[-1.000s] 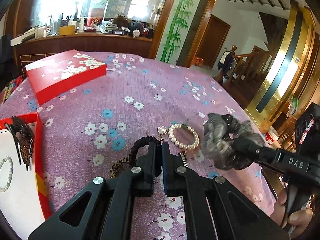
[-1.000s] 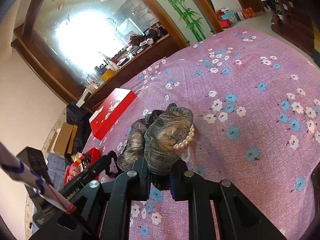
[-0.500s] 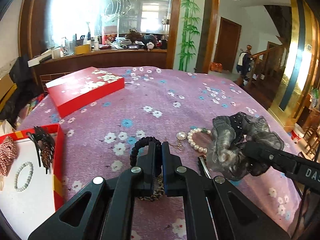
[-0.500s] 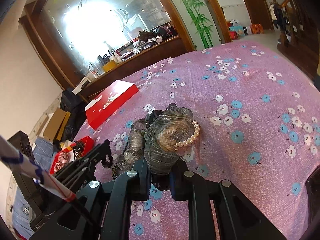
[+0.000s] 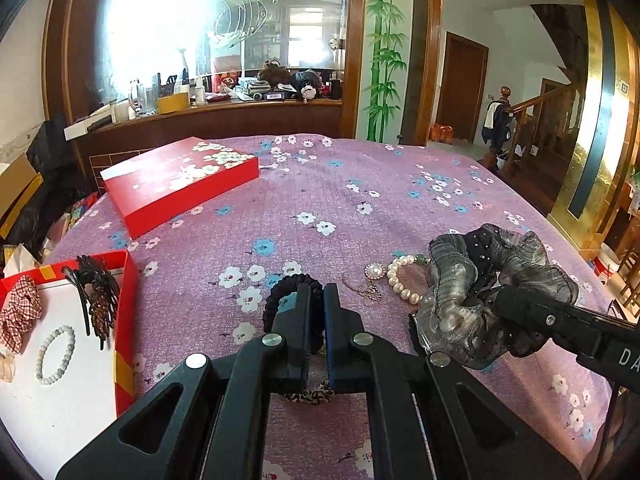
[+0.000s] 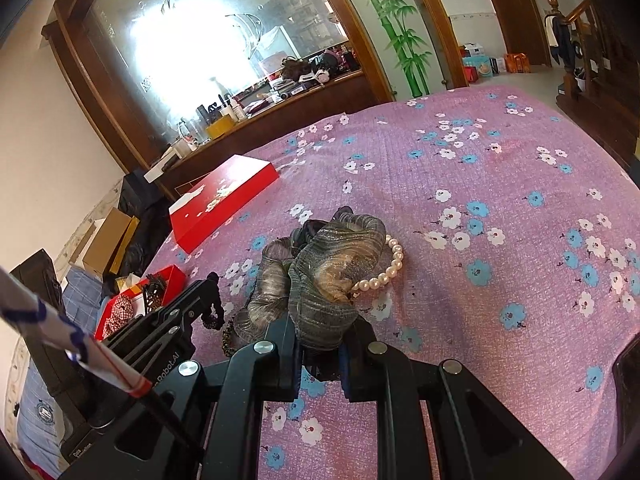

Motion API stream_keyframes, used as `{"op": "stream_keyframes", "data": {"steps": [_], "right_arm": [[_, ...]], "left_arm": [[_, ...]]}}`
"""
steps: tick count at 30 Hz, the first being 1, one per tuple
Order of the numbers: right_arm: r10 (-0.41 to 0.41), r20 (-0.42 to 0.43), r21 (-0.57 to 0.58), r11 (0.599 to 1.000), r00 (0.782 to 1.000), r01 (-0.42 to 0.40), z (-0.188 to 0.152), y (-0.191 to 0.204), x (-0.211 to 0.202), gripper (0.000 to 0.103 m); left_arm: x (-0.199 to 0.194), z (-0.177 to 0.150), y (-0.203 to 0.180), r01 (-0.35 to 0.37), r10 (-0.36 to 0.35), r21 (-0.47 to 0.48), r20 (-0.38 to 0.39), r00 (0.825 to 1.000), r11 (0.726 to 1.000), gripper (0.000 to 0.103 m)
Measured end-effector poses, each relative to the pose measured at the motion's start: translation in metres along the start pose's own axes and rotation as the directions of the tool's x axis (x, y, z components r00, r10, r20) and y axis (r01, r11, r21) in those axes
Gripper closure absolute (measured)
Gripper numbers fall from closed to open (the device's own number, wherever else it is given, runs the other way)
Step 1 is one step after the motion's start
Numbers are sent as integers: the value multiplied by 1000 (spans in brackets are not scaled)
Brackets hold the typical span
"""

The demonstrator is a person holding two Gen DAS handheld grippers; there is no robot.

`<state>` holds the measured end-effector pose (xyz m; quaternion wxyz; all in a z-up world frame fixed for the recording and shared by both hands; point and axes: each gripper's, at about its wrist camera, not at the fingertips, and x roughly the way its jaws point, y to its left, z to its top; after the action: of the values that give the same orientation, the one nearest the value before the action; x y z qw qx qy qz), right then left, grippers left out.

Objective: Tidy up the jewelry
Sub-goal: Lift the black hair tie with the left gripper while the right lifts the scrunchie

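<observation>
My right gripper (image 6: pixel 318 340) is shut on a grey gauzy scrunchie (image 6: pixel 320 276), held just above the purple flowered cloth; it also shows in the left wrist view (image 5: pixel 480 296). My left gripper (image 5: pixel 318 292) is shut and empty, over a black hair tie (image 5: pixel 280 290) and a leopard hair tie (image 5: pixel 310 396). A pearl bracelet (image 5: pixel 400 280) and a pearl pendant on a chain (image 5: pixel 374 272) lie between the grippers. The open red box (image 5: pixel 122 320) at the left holds a red checked scrunchie (image 5: pixel 18 316), a dark hair claw (image 5: pixel 96 292) and a bead bracelet (image 5: pixel 56 354).
The red flowered box lid (image 5: pixel 180 180) lies at the back left of the table. A wooden counter with clutter (image 5: pixel 224 112) stands behind the table. The table edge falls away at the right, toward a staircase.
Both grippers have risen and pulled back a little. The right gripper still holds the grey scrunchie. More of the open red box has come into the left wrist view.
</observation>
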<state>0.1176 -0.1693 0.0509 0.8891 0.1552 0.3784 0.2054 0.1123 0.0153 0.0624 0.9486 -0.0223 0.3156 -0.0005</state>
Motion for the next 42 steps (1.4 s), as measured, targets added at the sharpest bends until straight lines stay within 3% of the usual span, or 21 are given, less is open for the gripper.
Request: {"op": "stream_keyframes", "data": {"steps": [42], "right_arm": [[0,9,-14,1000,1000,0,-1,3,-3,88]], "left_arm": [[-5,3,5,-29,29,-5,24,999,1000,98]]}}
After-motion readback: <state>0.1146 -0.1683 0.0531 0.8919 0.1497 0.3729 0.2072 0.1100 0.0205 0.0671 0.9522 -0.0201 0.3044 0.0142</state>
